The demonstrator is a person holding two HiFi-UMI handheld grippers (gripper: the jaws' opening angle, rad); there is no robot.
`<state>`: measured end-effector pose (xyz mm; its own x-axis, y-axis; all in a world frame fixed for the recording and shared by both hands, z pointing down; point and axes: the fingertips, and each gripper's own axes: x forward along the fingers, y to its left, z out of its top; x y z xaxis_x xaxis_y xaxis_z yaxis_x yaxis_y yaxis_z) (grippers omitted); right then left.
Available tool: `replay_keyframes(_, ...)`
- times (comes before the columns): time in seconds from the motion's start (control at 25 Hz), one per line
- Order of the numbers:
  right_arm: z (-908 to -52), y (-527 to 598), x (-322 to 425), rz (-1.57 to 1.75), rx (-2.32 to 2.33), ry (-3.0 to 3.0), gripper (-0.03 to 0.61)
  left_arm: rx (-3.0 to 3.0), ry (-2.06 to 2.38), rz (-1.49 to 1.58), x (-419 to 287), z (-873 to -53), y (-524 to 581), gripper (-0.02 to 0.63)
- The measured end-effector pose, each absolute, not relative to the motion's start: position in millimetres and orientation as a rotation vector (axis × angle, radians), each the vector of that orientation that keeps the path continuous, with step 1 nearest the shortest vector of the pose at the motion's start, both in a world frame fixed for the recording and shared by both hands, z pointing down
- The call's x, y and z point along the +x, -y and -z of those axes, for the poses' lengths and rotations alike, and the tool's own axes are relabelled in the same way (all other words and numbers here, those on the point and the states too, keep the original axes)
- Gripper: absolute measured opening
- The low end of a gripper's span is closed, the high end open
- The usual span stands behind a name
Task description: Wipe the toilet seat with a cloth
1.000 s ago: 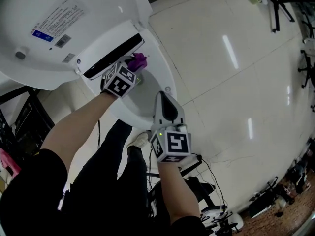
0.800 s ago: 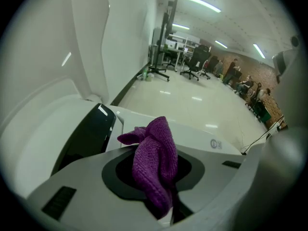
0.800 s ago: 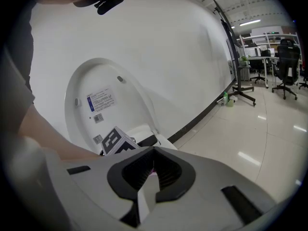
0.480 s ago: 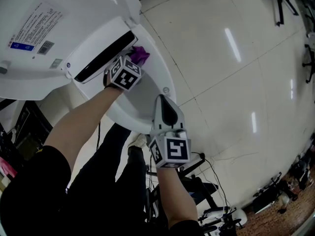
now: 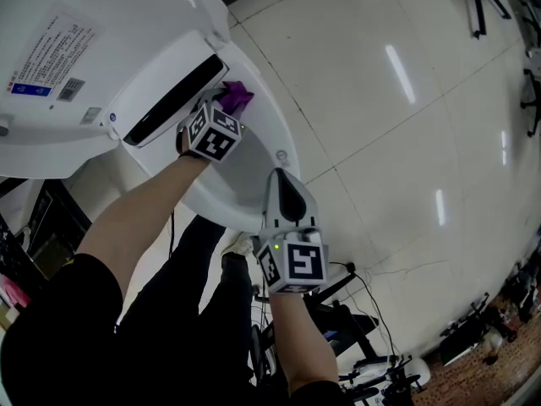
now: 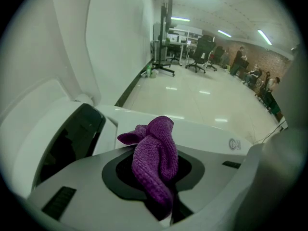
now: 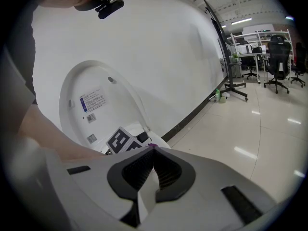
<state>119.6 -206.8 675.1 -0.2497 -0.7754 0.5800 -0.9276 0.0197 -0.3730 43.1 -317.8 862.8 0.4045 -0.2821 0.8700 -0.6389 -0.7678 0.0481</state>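
Note:
The white toilet seat lies under the raised lid. My left gripper is shut on a purple cloth and holds it at the rear of the seat, beside the black strip at the hinge. In the left gripper view the cloth bunches between the jaws, over the seat rim. My right gripper is shut on nothing and hovers over the seat's front edge. The right gripper view shows the right gripper with its pads together, the lid and the left gripper's cube beyond.
Glossy tiled floor spreads to the right of the toilet. Dark stands and cables sit near the person's legs. Office chairs and a wheeled stand are far off along the wall.
The left gripper with the cloth has shifted a little along the rear of the seat. The right gripper has hardly moved.

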Motion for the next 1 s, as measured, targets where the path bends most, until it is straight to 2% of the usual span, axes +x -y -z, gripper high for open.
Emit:
replay_keyframes(0.36,-670.2,197.1,129.5,-1.032,1.809,2.067,0.017,2.365,0.649,-1.257,96.1,-859.4,301.4,0.098)
replay_keyframes(0.56,-654.5,191.7,132.3,-1.002,1.826,2.080,0.017,2.405,0.639,-1.220,99.3,-841.3,289.7,0.098)
replay_keyframes(0.76,-622.6,177.5,133.2,-0.956,1.830,2.105,0.017,2.452,0.659,-1.136,89.0,-786.3,263.5,0.098)
replay_keyframes(1.0,-551.7,140.3,127.2,-0.864,1.790,2.163,0.017,2.520,0.679,-1.041,56.5,-678.0,201.6,0.098)
